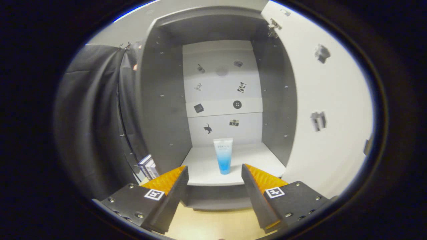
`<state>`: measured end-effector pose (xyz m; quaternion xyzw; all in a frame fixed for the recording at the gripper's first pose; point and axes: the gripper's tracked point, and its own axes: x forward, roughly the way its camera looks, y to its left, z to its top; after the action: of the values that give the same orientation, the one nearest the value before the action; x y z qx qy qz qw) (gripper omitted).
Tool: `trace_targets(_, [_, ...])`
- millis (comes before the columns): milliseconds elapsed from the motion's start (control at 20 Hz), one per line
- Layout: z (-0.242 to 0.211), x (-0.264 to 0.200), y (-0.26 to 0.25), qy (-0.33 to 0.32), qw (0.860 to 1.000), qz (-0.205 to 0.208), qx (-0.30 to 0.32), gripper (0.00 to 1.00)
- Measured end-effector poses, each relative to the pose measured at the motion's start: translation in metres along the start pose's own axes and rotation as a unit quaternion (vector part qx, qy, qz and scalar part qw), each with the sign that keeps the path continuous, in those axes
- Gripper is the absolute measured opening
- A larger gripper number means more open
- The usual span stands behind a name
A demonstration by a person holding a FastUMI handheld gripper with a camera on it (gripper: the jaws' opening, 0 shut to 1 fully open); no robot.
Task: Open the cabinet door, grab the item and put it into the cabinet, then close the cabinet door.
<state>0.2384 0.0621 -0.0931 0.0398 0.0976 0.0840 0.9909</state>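
Gripper (213, 186) fingers are spread wide with nothing between them, tube (223, 156) already standing upright on the cabinet shelf (257, 163) straight ahead, so the open door (333, 106) swung out to the right looks like what's next.

Gripper (215, 176): two wedge-shaped fingers (173, 186) tapering forward, inner faces ridged with a ribbed texture. Each finger is mounted on a flat matte plate (133, 201) fastened by several round-head screws. One small square black-and-white fiducial marker (154, 194) on each plate, near the finger base.
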Motion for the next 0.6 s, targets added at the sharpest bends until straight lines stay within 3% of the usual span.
trace_targets(300, [-0.007,-0.143,-0.006,-0.013,0.999,-0.028,0.008,0.98])
trace_targets(600, [-0.006,-0.271,-0.074,-0.024,0.995,-0.089,0.024,0.98])
